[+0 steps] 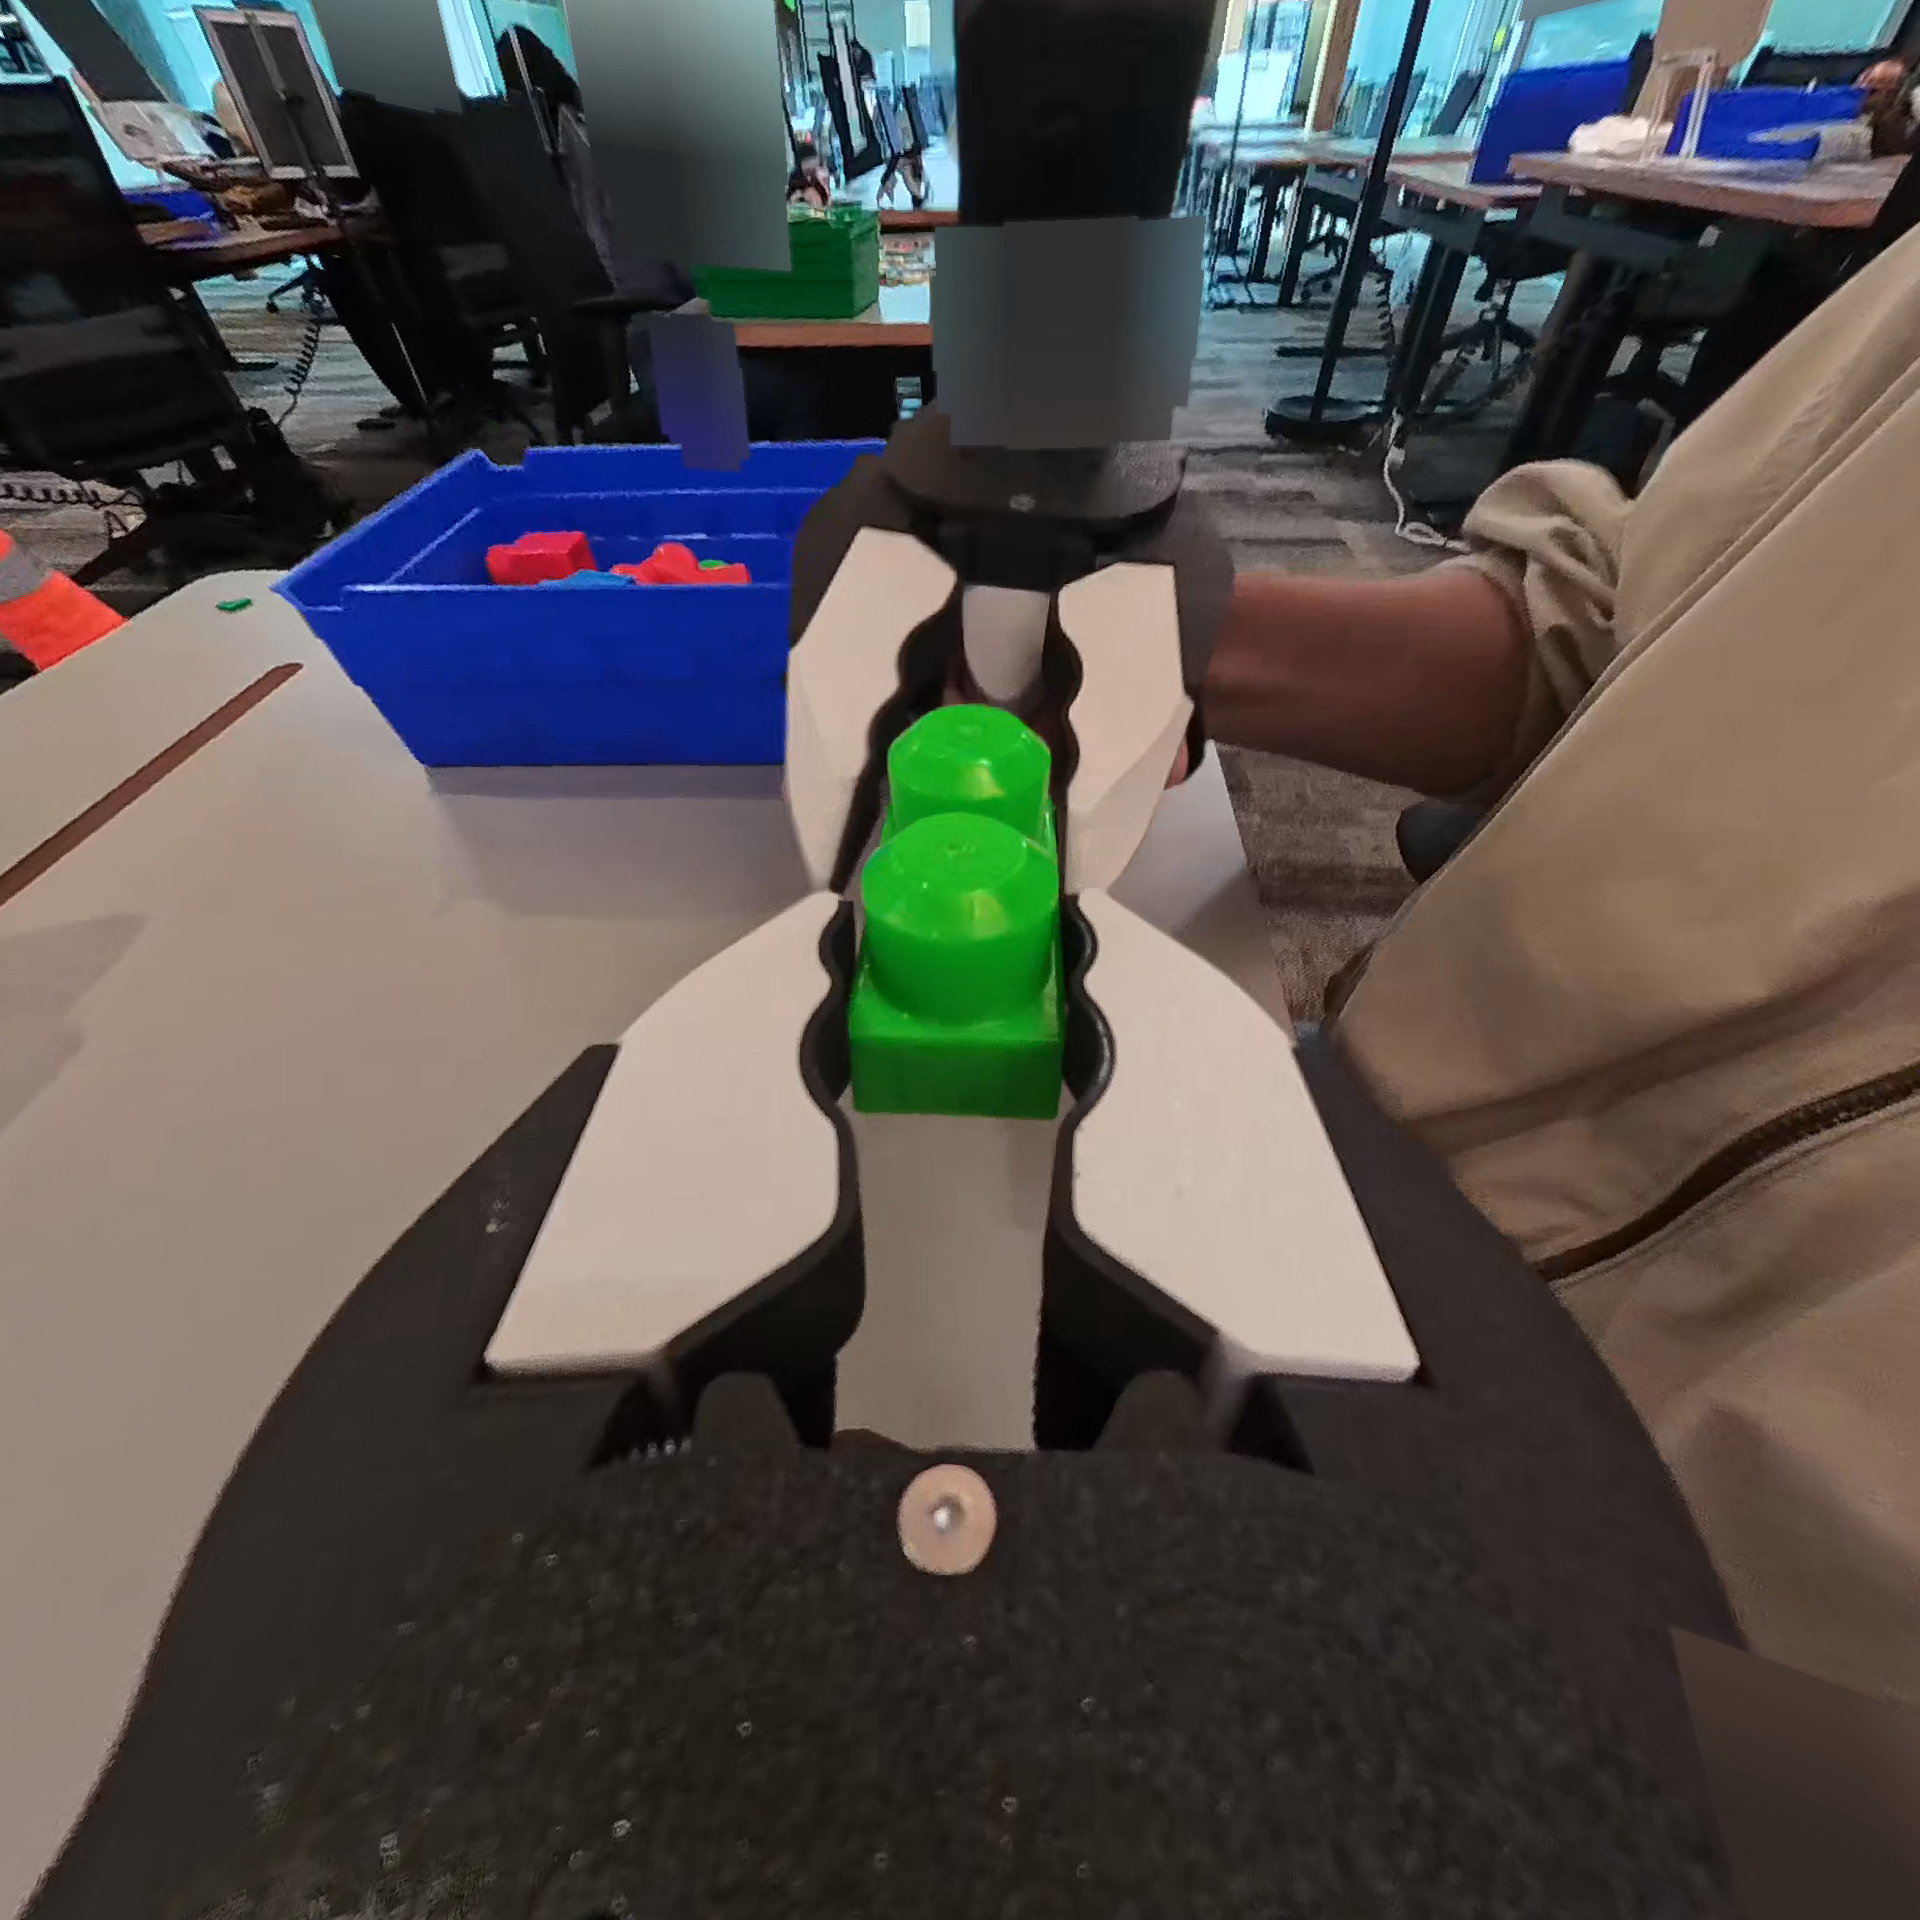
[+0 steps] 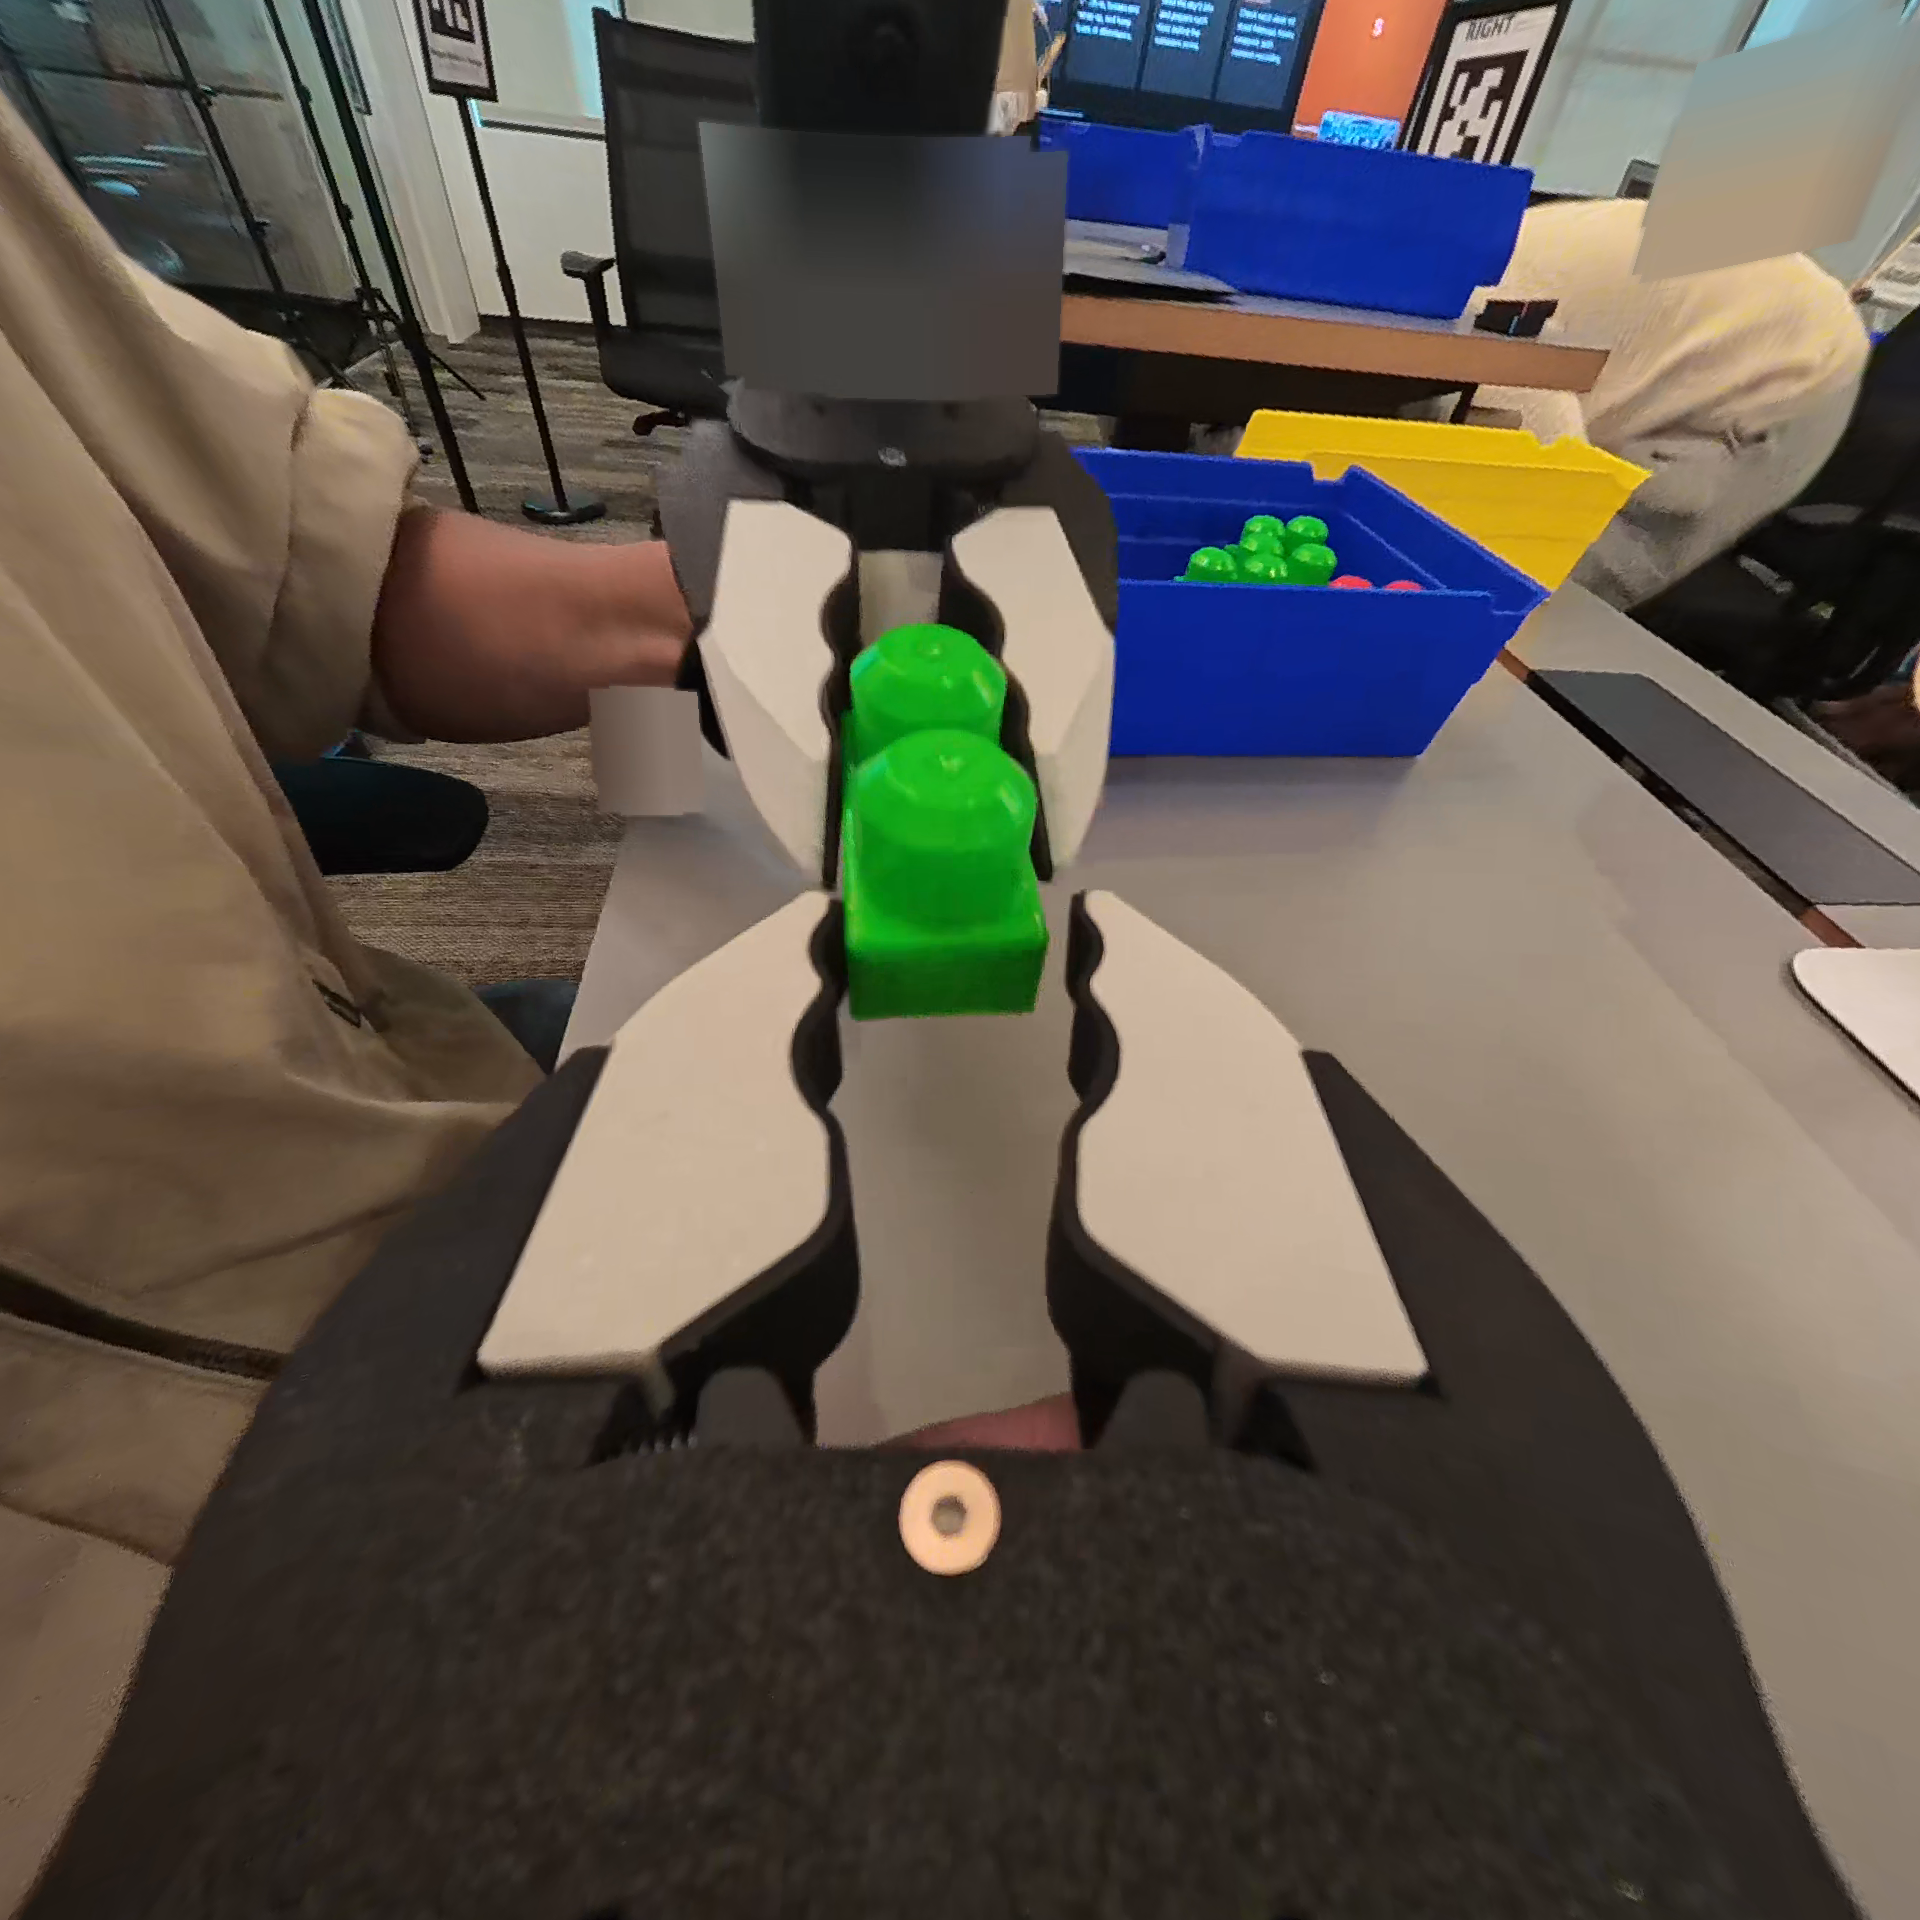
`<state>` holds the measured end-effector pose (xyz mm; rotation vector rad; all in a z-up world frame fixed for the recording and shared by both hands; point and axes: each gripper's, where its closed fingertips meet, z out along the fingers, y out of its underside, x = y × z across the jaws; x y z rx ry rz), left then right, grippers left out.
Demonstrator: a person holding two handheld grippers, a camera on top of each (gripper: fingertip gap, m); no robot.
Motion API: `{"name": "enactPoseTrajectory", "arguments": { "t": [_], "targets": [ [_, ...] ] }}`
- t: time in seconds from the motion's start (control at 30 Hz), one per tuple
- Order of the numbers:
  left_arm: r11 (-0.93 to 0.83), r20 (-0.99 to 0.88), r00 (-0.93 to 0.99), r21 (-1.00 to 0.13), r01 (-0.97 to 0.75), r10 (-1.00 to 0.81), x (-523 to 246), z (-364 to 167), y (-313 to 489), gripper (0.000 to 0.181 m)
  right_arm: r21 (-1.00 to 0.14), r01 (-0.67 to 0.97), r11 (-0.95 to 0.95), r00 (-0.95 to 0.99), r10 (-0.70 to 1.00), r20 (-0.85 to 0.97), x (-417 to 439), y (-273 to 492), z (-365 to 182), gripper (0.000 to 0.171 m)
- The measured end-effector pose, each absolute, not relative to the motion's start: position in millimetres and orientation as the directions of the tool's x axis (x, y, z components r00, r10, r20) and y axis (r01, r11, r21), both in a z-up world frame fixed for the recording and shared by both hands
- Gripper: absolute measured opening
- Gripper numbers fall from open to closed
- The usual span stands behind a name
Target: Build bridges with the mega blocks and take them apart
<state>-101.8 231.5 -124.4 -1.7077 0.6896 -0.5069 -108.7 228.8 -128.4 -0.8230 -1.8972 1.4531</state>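
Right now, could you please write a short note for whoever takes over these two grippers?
Left gripper: shut on one end of the green block.
Right gripper: around the other end, a gap on one side, so open.
Spare blocks lie in the blue bin and in a second blue bin.
Done: no bridge is in view.
Left: building, then taking apart.

Writing shows only in the right wrist view, all of it far off. At the far right stands a black-framed sign (image 2: 1481,88) with a black-and-white square code and a printed word above it. Far left, a smaller code sign (image 2: 454,42) stands on a pole. Between them, dark screens (image 2: 1174,47) carry lines of pale text, too small to read, and an orange screen (image 2: 1361,52) shows one small white character.
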Motion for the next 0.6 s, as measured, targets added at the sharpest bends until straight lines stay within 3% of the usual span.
{"name": "enactPoseTrajectory", "arguments": {
  "t": [0.43, 0.6],
  "targets": [
    [-0.160, -0.022, 0.733, -0.971, -0.177, -0.680, -100.1, -124.6, 231.6, 0.037, -0.970, 0.110, 0.216, -0.638, 0.764, 0.097, -105.6, 231.2, -127.2, 0.036],
    [-0.150, -0.016, 0.831, -0.981, -0.119, -0.556, -129.4, -107.2, 232.8, 0.051, -0.982, 0.077, 0.171, -0.536, 0.838, 0.104, -102.8, 264.1, -106.6, 0.036]
  ]
}}
